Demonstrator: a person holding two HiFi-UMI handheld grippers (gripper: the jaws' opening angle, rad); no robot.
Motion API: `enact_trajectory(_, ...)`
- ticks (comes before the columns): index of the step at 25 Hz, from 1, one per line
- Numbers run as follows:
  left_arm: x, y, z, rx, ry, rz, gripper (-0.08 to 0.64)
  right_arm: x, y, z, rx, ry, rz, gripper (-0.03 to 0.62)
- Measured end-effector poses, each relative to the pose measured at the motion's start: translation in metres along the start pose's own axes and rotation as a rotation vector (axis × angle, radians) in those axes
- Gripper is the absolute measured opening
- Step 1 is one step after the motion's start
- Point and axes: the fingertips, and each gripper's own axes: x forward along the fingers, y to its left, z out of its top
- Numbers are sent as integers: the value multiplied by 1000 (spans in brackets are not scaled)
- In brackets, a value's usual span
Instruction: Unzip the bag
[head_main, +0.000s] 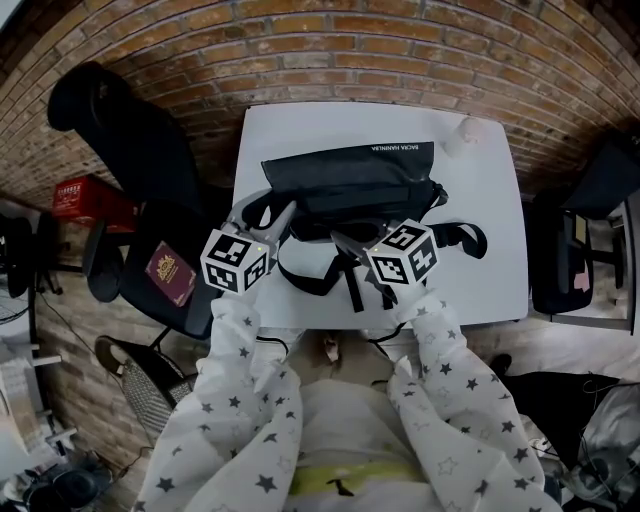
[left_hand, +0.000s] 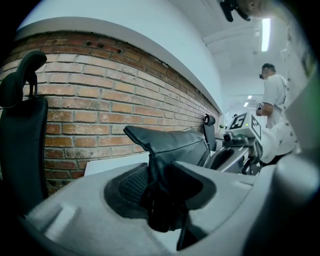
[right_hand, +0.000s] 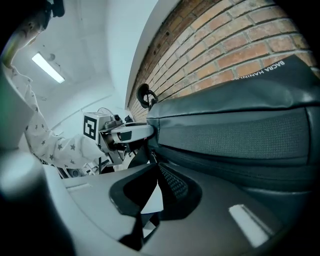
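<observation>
This looks like an office or a lab room: a small white square tabletop (head_main: 480, 200) stands against a red brick wall (head_main: 330, 50), beside black mesh office chairs (head_main: 130, 145), under long ceiling tube lamps (left_hand: 265, 35).

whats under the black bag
The bag lies flat on a white table, which shows all around it. Its straps trail over the tabletop toward the near edge. Anything directly beneath the bag is covered by it.
</observation>
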Motion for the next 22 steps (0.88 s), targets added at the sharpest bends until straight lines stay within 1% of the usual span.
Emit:
enact_trajectory(6,1,-1,1,7,6,10,143,-4,-3,2,-17,14,-12,15)
enact_trajectory(22,4,-1,1,3,2,46,143,-45,-37,-5,-2,6,-108,15)
